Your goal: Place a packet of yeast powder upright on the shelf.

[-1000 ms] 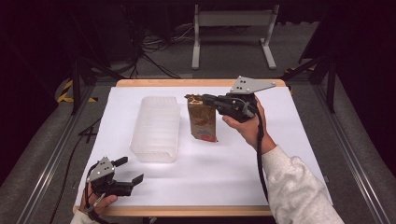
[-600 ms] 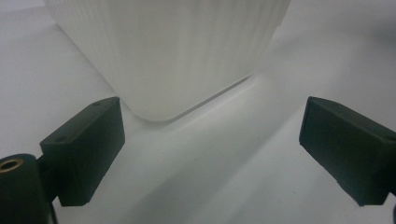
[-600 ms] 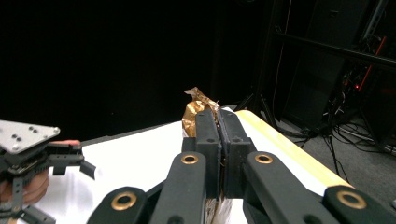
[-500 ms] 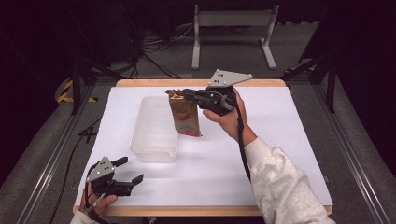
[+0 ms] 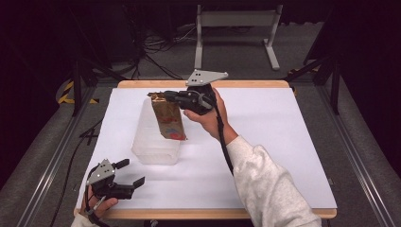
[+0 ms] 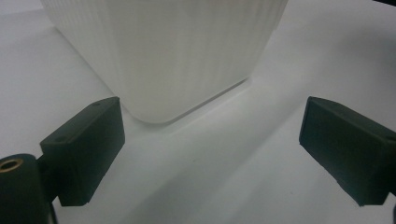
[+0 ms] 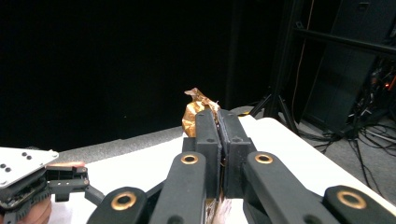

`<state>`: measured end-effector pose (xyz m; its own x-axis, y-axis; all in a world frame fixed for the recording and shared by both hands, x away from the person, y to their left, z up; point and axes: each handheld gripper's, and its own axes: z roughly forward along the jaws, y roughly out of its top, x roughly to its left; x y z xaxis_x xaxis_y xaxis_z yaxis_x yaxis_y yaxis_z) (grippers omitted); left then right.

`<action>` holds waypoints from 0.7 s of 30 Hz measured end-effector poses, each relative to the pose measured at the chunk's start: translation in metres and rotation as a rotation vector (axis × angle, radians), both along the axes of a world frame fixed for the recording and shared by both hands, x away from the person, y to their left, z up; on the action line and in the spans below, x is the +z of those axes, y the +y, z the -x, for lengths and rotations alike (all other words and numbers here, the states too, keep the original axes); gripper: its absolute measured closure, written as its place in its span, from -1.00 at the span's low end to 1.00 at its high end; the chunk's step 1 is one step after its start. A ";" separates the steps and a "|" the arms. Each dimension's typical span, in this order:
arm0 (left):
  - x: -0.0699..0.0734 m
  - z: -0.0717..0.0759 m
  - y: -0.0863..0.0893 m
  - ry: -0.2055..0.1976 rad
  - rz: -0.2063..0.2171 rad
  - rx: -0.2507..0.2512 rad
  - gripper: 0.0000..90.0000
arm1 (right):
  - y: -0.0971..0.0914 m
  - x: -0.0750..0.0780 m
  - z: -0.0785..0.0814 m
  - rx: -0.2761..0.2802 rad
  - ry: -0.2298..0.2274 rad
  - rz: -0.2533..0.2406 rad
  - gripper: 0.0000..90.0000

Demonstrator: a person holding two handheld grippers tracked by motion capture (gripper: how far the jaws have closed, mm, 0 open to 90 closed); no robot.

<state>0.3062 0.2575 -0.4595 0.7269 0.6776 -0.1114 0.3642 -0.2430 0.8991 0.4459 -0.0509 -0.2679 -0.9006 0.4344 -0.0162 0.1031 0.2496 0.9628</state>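
Two claws differ: right claw (image 5: 158, 96) pinches the gold bag's (image 5: 169, 118) top so it hangs above the clear bin (image 5: 153, 142); left claw (image 5: 130, 173) rests released beside the bin.

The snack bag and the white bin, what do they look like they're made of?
The snack bag looks like thin metallised foil or plastic film: gold, shiny, crinkled at the top where the right gripper pinches it. The bin looks like translucent, milky plastic with fine ribbing and a matte finish.
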 end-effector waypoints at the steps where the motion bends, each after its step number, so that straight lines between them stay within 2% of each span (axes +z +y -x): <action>1: 0.000 0.000 0.000 -0.001 0.001 -0.001 -0.83 | 0.004 -0.001 -0.001 -0.003 -0.006 0.006 0.95; 8: 0.000 0.000 0.001 0.002 0.002 -0.003 -0.83 | 0.025 -0.008 -0.006 0.017 -0.013 0.046 0.95; 11: 0.000 0.000 0.000 -0.002 0.001 -0.004 -0.83 | 0.030 -0.009 -0.004 0.022 -0.011 0.037 0.95; 16: 0.000 0.000 0.001 -0.001 0.002 -0.004 -0.83 | 0.036 -0.011 -0.002 0.025 -0.022 0.054 0.95; 21: 0.000 0.000 0.001 -0.003 0.002 -0.004 -0.83 | 0.037 -0.021 -0.002 0.045 -0.008 0.057 0.95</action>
<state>0.3062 0.2583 -0.4594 0.7300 0.6743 -0.1110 0.3608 -0.2424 0.9006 0.4484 -0.0139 -0.2885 -0.9189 0.3917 -0.0469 0.0829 0.3079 0.9478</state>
